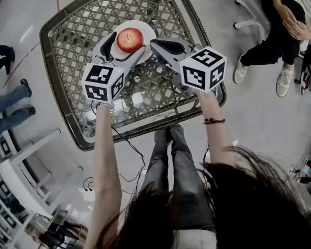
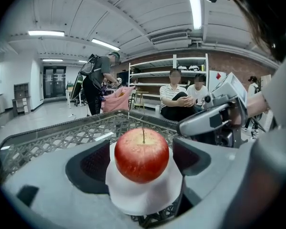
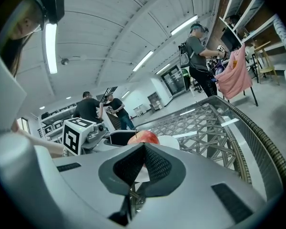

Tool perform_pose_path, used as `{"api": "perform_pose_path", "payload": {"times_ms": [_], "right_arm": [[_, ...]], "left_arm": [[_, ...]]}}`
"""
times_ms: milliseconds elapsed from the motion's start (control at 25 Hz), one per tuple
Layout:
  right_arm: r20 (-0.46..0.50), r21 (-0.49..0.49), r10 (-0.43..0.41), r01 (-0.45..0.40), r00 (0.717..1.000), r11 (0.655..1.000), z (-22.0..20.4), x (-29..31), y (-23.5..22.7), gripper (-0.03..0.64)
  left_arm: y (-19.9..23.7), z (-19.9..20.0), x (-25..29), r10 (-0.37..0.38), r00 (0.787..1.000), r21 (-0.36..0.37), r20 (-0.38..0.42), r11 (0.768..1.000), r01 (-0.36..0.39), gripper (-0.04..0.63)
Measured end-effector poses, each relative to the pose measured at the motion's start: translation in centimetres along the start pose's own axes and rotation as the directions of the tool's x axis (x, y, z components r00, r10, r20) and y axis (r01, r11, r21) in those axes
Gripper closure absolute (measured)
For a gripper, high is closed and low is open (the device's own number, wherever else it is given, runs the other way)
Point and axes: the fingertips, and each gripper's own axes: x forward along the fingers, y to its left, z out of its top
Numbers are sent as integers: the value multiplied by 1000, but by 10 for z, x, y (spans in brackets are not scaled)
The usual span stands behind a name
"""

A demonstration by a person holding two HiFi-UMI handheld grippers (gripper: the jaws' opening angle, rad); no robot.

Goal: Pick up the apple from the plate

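A red apple [image 1: 130, 39] [image 2: 142, 154] stands upright, stem up, on a small white plate [image 1: 146, 28] [image 2: 143, 199] near the far side of a lattice-top table [image 1: 78, 32]. My left gripper [image 1: 125, 47] [image 2: 143, 165] is open, one jaw on each side of the apple. A gap shows between each dark pad [image 2: 93, 165] and the fruit. My right gripper [image 1: 158, 45] [image 3: 144, 162] is shut with nothing in it, just right of the plate, tip pointing toward the apple [image 3: 143, 137]. It also shows in the left gripper view as the right gripper [image 2: 209, 123].
The table has a raised woven rim [image 1: 202, 32] [image 3: 257, 137]. Small white blocks [image 1: 128, 101] lie near its front edge. A seated person [image 1: 280, 35] is at the right, other people's legs [image 1: 5, 108] at the left, and cables [image 1: 132, 154] on the floor.
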Motion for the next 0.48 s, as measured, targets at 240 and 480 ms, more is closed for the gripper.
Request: {"api": "perform_pose_path", "payload": {"times_ms": [240,480], "right_arm": [[5,5,-6,6,1000,1000,-5,-1,-3,607],[19,9,-16,16,1000,1000,-3,-4,-4,607]], "left_arm": [[1,-2,10,-6,1000,23,-13,1000,6,190],[0,-2,16,-8,1000,42,-21,999,9,192]]}}
